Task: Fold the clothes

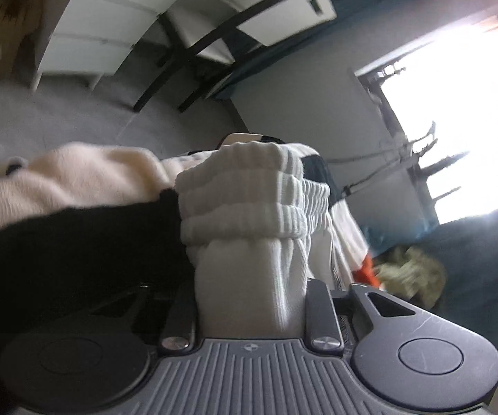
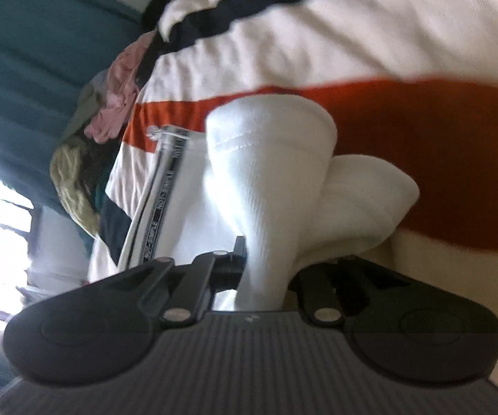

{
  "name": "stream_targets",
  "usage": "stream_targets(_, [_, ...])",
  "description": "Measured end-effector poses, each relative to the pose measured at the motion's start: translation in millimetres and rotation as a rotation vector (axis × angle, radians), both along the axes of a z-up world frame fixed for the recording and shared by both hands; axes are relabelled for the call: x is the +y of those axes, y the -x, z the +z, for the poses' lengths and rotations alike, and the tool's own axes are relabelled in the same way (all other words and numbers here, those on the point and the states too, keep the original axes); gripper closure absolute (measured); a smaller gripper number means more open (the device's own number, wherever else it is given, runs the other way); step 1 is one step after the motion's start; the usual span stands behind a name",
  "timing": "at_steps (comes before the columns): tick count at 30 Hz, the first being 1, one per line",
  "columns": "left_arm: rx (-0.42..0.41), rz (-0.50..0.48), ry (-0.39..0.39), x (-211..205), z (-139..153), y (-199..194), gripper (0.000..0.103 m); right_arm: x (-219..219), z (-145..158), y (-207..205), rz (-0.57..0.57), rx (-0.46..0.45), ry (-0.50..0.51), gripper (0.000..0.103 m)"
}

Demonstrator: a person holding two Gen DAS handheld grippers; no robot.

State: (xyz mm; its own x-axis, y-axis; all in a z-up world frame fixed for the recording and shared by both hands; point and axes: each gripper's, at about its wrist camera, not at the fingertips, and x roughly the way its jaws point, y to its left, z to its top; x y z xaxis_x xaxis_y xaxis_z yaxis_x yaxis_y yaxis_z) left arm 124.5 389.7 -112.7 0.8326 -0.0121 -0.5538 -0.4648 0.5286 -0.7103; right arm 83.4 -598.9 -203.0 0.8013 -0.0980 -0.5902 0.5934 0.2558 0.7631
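A white ribbed sock (image 1: pixel 249 200) fills the middle of the left wrist view, its bunched cuff standing up between the jaws. My left gripper (image 1: pixel 249 297) is shut on it. A black cloth (image 1: pixel 76 249) lies over the left finger. In the right wrist view the smooth toe end of the white sock (image 2: pixel 269 159) stands up from the jaws, with a second white lobe beside it at the right. My right gripper (image 2: pixel 269 263) is shut on that sock. Behind it lies a white, orange and navy striped garment (image 2: pixel 352 45).
A cream garment (image 1: pixel 76 176) lies behind the left gripper. Crumpled clothes (image 2: pixel 110 110) sit on teal bedding (image 2: pixel 34 52). A black-legged table (image 1: pixel 193 52), a white drawer unit (image 1: pixel 103 31) and a bright window (image 1: pixel 463 110) stand beyond the grey floor (image 1: pixel 58 117).
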Motion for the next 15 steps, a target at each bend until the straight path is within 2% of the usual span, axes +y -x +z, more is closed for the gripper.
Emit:
stream_targets(3, [0.046,-0.056,-0.162,-15,20,-1,0.061,-1,-4,1,0.008,-0.058,-0.037,0.083])
stream_targets(4, [0.057,-0.062,-0.204,-21,26,1,0.058,-2,-5,1,0.011,-0.077,-0.05,0.078])
stream_targets(6, [0.08,-0.075,-0.29,-33,38,6,0.044,-2,-8,2,0.016,-0.116,-0.075,0.059])
stream_targets(7, [0.091,-0.082,-0.332,-39,44,8,0.043,-3,-9,2,0.019,-0.135,-0.087,0.043])
stream_targets(8, [0.097,-0.086,-0.371,-48,51,12,0.04,-3,-10,2,0.021,-0.155,-0.1,0.033])
stream_targets(10, [0.099,-0.083,-0.437,-62,62,18,0.029,-4,-12,1,0.034,-0.187,-0.109,0.024])
stream_targets(12, [0.079,-0.069,-0.498,-86,75,27,0.021,-3,-11,-3,0.056,-0.188,-0.076,0.022])
stream_targets(15, [0.016,-0.094,-0.601,-133,91,39,0.017,-2,-15,-11,0.064,-0.176,-0.047,0.021])
